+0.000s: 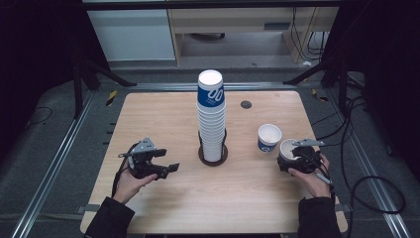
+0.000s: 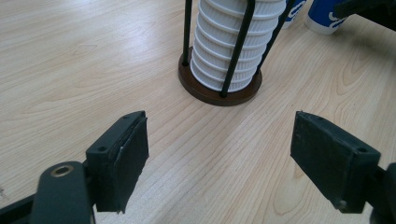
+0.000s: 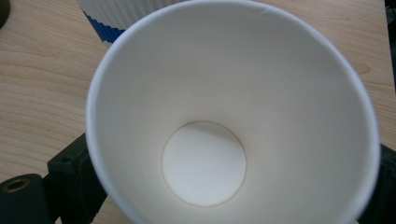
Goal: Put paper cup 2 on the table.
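Wood table (image 1: 163,114): paper cup (image 1: 288,148) clamped in R gripper (image 1: 297,157); L gripper (image 1: 166,167) wide open, empty.

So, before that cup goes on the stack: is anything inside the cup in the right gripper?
Nothing: the cup in the right gripper shows bare white walls and a clean round bottom. Its outside is hidden by its own rim.

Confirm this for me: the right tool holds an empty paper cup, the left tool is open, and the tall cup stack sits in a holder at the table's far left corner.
One detail is off. The cup stack in its holder stands near the middle of the table, not its far left corner; the high view shows that. The rest holds: the right tool grips an empty paper cup, and the left tool is open.
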{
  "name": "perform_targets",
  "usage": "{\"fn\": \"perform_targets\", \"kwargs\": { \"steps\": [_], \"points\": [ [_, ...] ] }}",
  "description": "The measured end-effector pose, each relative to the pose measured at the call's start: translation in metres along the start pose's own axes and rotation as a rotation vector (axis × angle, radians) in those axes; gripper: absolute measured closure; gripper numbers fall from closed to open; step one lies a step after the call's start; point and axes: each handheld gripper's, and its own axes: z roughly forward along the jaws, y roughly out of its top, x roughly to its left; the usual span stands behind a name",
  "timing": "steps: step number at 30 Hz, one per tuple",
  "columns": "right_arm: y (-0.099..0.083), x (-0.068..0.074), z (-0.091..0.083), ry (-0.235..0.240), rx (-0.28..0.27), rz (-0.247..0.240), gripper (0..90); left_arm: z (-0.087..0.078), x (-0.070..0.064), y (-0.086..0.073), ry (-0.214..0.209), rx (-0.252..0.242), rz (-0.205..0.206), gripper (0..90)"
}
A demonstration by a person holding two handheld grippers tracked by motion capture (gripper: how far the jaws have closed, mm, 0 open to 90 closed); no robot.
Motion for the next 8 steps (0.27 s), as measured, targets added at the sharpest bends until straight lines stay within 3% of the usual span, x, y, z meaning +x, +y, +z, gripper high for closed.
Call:
{"fn": "perform_targets", "kwargs": {
  "steps": [6, 8],
  "points": [
    [-0.0045, -0.0011, -0.0061, 0.009, -0.01, 0.013, 3.6, -0.0024, 0.0048, -0.0011, 0.023, -0.001, -0.008, 16.8],
    [-0.0072, -0.0002, -0.0066, 0.014, 0.002, -0.015, 2.8, -0.0035, 0.0075, -0.0018, 0.036, -0.001, -0.015, 15.4]
  ]
}}
